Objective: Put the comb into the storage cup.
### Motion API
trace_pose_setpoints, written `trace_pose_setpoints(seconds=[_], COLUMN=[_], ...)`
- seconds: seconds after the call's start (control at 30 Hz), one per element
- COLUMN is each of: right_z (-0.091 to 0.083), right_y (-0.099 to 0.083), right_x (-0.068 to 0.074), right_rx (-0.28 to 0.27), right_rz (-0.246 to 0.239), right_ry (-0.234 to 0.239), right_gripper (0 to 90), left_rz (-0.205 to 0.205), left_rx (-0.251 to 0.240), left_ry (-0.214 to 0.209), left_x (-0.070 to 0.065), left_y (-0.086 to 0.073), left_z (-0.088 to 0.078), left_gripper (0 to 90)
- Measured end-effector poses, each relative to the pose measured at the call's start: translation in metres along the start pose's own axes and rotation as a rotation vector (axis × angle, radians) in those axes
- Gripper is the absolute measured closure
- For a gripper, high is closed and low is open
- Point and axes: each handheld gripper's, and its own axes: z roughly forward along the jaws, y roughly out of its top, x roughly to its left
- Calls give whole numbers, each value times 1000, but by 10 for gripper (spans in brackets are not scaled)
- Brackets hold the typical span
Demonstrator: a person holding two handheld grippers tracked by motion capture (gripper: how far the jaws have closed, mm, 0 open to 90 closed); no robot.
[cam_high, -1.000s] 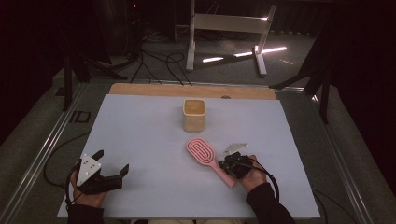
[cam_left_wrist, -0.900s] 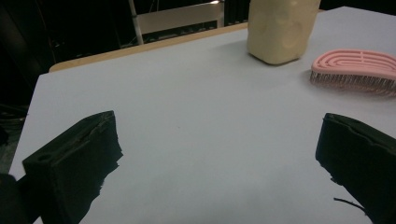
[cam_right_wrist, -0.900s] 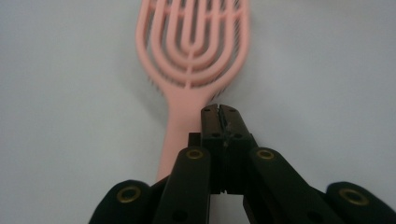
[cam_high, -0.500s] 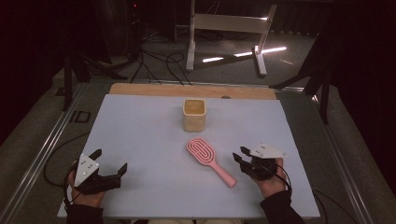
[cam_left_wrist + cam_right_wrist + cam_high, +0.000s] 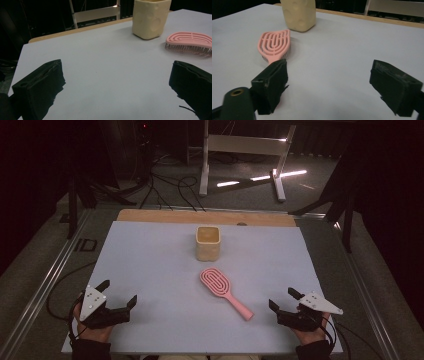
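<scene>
Pink hairbrush [image 5: 224, 291] flat, handle toward right claw [image 5: 284, 303], bristles down

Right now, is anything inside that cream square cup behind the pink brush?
The high view shows the cream square cup open-topped with only its yellowish inner walls in sight and no object. Its floor is shaded, so something small could be hidden.

We see dark room, grey floor [image 5: 310, 195]. White stand [image 5: 245, 150] far centre, light streaks beside it, black cables [image 5: 165, 187] far left. Pale table sheet [image 5: 150, 265], wooden edge [image 5: 150, 216] far.
</scene>
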Motion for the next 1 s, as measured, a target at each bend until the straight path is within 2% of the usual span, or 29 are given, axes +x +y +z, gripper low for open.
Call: trace_pose_setpoints(seconds=[0.17, 0.37, 0.5, 0.77, 1.0], right_z=[1, 3, 5, 13, 24], right_y=[-1, 0, 1, 13, 38], right_x=[0, 1, 1, 7, 17], right_rx=[14, 27, 37, 80, 143], right_rz=[-4, 5, 25, -1, -34], right_ry=[13, 13, 35, 59, 82], right_gripper=[89, 85, 85, 86, 90], left_rz=[-7, -8, -9, -13, -10], left_rx=[-8, 2, 1, 7, 6], left_ry=[9, 9, 7, 3, 0], left_x=[1, 1, 1, 1, 0], left_y=[0, -2, -1, -1, -1], left_z=[-2, -1, 1, 3, 3], left_gripper=[0, 0, 0, 0, 0])
